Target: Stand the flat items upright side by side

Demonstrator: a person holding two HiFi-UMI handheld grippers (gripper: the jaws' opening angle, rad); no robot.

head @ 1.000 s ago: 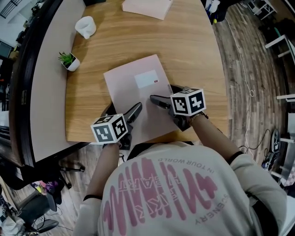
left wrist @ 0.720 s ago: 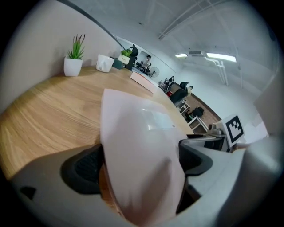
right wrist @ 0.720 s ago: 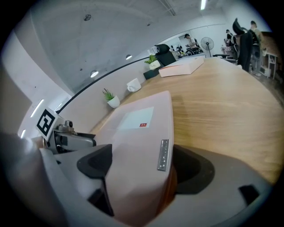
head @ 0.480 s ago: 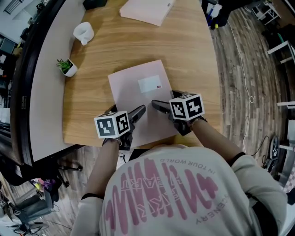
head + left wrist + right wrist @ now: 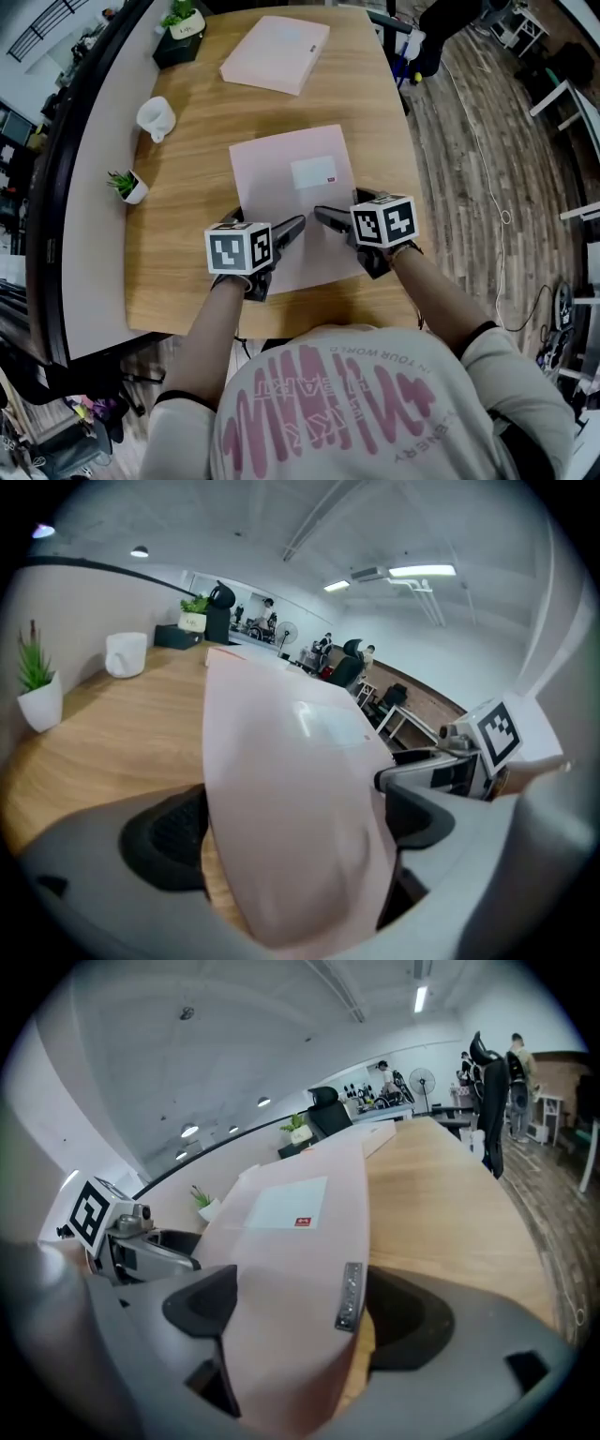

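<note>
Head view first: pink folder point(image 5: 291, 202) lies flat on the desk point(image 5: 187, 187) close to the person, with the left gripper point(image 5: 286, 232) and the right gripper point(image 5: 328, 217) at its near edge. A second pink folder point(image 5: 275, 54) lies flat at the far end, well apart. Nothing stands yet, so I judge this is the first lift. Left gripper view: the fingers point(image 5: 164, 836) are opening, released, with the folder between them. Right gripper view: the fingers point(image 5: 202, 1312) stand apart around the folder, and a strip of desk shows beside one pad. Next, both must probably clench firmly and tip it up together.
</note>
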